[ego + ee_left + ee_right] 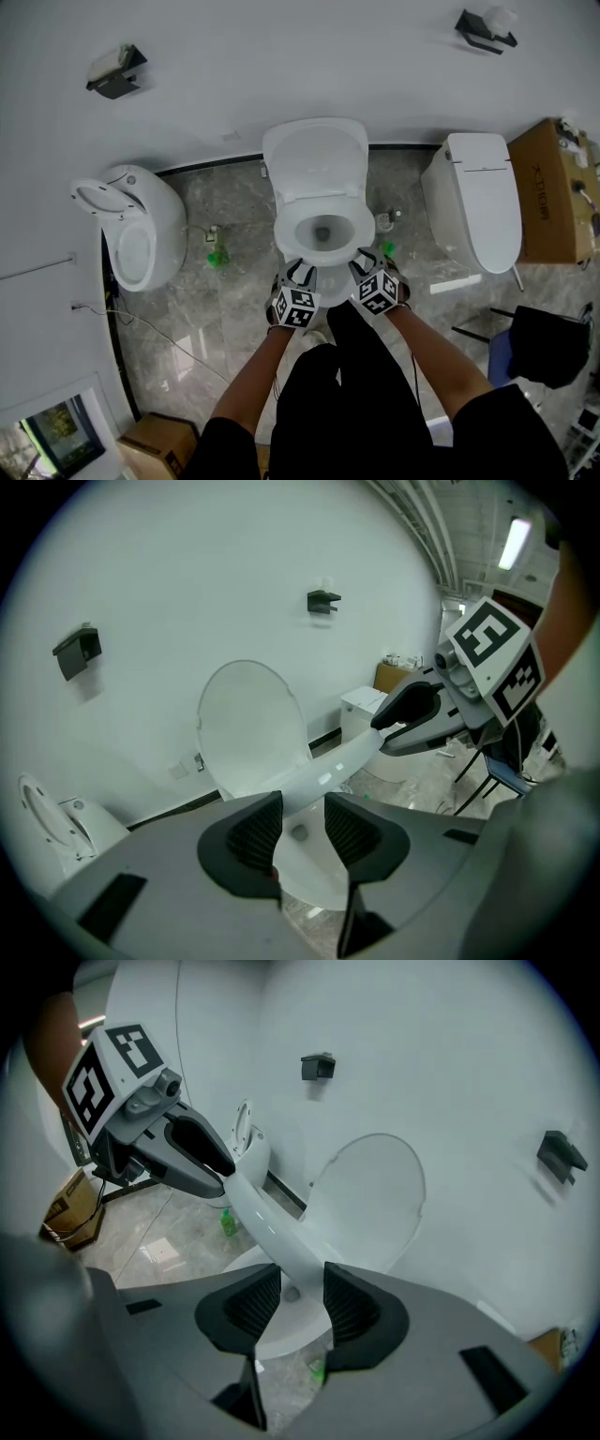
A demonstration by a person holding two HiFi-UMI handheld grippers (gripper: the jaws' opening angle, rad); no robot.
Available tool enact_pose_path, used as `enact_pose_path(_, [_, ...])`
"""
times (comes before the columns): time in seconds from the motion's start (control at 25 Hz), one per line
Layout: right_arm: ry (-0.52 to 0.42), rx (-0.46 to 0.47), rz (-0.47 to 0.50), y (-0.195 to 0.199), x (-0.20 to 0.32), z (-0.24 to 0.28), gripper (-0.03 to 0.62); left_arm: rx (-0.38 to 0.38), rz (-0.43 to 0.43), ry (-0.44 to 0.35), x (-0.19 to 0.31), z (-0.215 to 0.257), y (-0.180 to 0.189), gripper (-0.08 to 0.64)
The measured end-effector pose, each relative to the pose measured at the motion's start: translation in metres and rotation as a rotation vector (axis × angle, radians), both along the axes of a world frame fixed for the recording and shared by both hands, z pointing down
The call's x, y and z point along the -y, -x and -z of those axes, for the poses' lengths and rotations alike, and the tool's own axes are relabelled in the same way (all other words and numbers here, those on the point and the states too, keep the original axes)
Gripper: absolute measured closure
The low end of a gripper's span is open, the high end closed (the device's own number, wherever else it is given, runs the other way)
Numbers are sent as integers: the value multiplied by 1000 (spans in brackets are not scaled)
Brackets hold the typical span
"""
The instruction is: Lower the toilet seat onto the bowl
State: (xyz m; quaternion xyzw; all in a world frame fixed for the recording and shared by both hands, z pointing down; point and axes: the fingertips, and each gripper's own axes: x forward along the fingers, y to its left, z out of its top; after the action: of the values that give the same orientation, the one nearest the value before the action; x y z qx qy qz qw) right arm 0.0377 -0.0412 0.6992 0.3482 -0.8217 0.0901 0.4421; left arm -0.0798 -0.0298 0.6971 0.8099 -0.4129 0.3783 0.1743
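Our left gripper (pixel 302 827) and right gripper (pixel 300 1302) each clamp the front rim of the toilet seat (pixel 262 1222), their jaws fairly wide, pads on either face. The white seat slants, its front raised above the bowl (pixel 309 878). Beyond, the lid (pixel 251 724) stands upright against the wall.

An open-lidded toilet (pixel 141 234) stands left, a closed toilet (pixel 478 202) right, beside a cardboard box (pixel 548 192); a green bottle (pixel 217 255) stands on the floor.
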Motion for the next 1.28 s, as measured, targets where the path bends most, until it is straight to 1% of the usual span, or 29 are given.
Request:
enact_pose_path(0.12, [-2, -12, 1, 1, -9, -7, 440, 5, 4, -5, -9, -7, 2, 413])
enact_pose_path(0.52, [14, -37, 5, 0, -38, -29, 436, 14, -12, 21, -40, -30, 1, 410])
enact_pose_path(0.72, [25, -48, 24, -1, -47, -38, 431, 24, -46, 29, -50, -40, 0, 408])
enact_pose_path(1.0, [45, -63, 25, -2, -67, -54, 423, 22, -69, 48, -70, -55, -2, 407])
enact_pose_path(1.28, [69, -66, 36, -1, -76, -65, 420, -15, -90, 96, -80, -67, -2, 400])
